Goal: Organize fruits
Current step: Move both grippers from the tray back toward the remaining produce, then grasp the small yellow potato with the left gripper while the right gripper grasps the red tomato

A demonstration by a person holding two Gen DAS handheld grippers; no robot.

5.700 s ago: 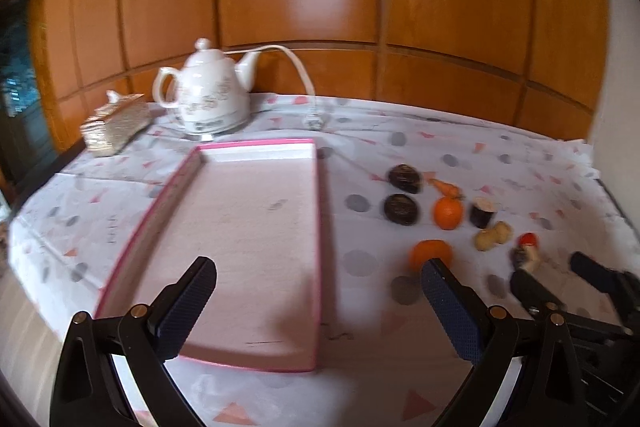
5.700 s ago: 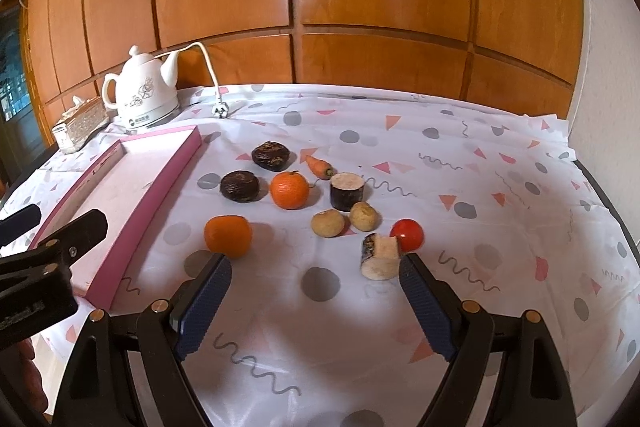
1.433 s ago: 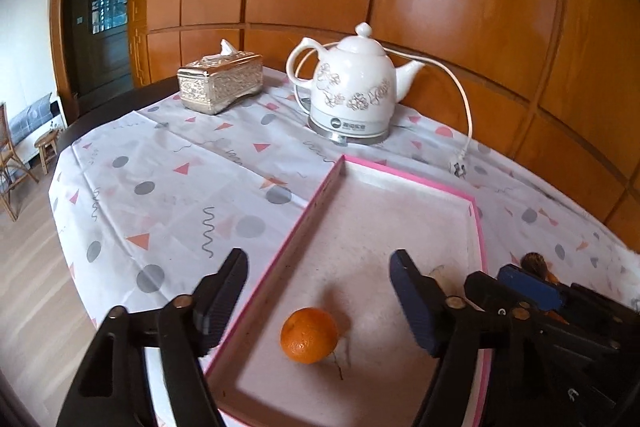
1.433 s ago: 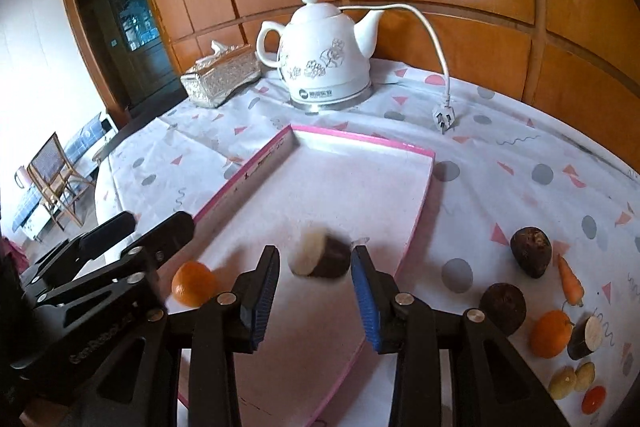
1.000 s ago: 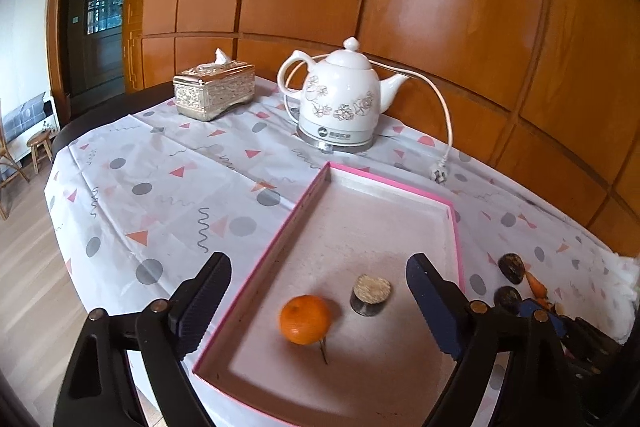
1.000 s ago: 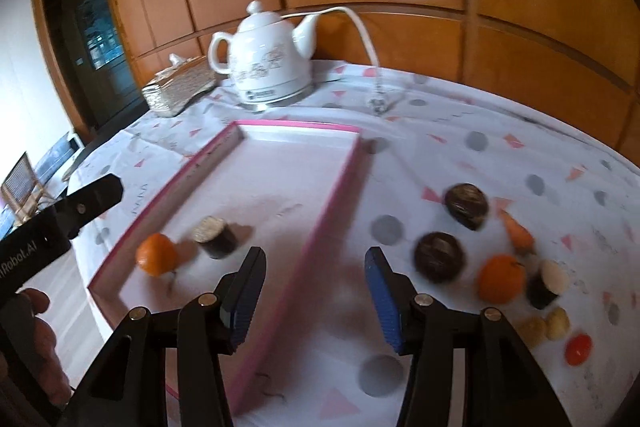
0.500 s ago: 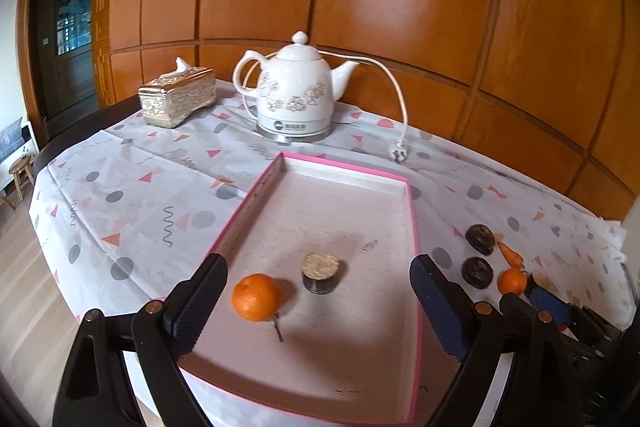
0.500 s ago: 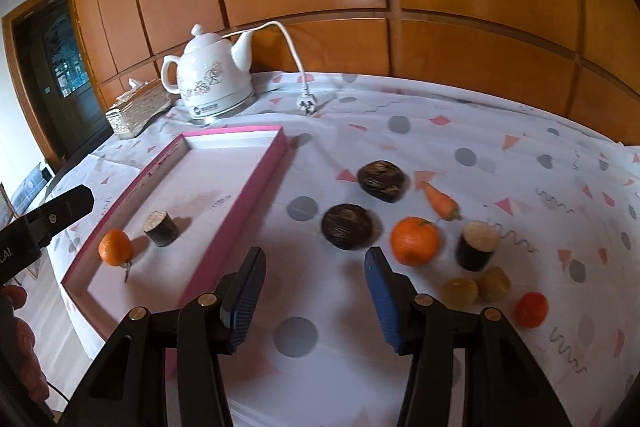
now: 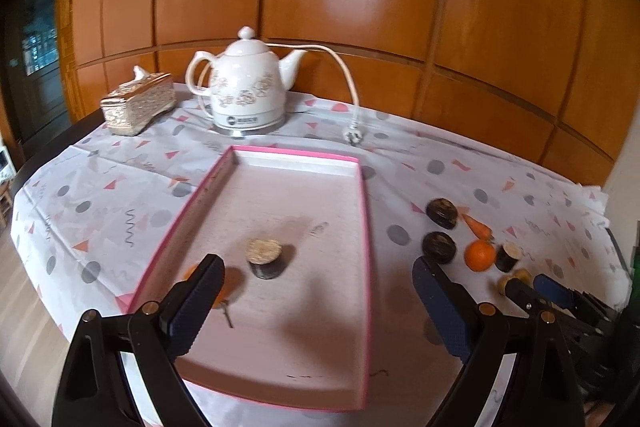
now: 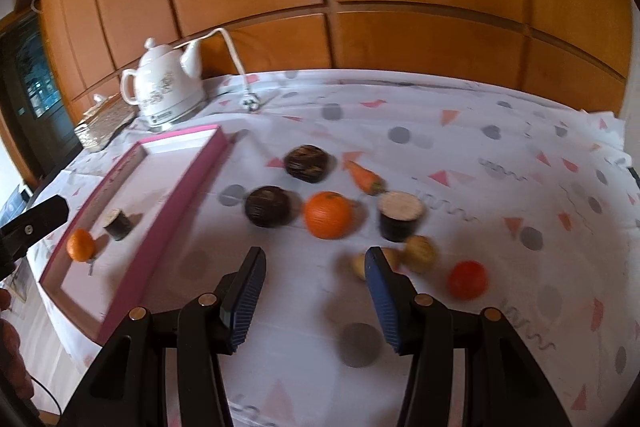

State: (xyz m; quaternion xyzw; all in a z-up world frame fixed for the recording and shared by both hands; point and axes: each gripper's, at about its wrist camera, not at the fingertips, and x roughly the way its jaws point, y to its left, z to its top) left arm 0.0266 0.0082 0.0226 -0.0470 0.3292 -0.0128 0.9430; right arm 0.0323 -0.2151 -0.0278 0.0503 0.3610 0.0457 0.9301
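Polka-dot and triangle-patterned cloth [image 10: 480,155] covers the table beneath our two grippers, with wood panelling [image 9: 360,7] rising behind; nearest us, the left gripper [image 9: 316,301] hangs over the near end of the pink-rimmed tray [image 9: 366,227], its jaws spread wide and holding nothing; the right gripper [image 10: 314,293] hovers above the cloth just short of the loose produce, its jaws parted and empty too; inside the tray, a small orange [image 10: 81,245] lies by the near left rim, half hidden behind our left finger in the left wrist view, and a dark cut cylinder with a pale top [image 9: 265,257] stands just beside it; on the cloth to the right of the tray, two pale potatoes [image 10: 418,253] sit nearest our right gripper, one partly behind its right finger, with a red tomato [image 10: 467,279] near them; a little farther back we see a second orange [image 10: 328,215] between a dark round fruit [image 10: 268,207] and another dark cylinder with a pale top [image 10: 400,215]; beyond those lie a second dark round fruit [image 10: 307,163] and a small carrot [image 10: 362,177]; past the tray's far end, a white kettle [image 9: 244,95] stands on its base, its unplugged cord [image 9: 348,87] trailing onto the cloth; a gold tissue box [image 9: 138,103] sits to the kettle's left.
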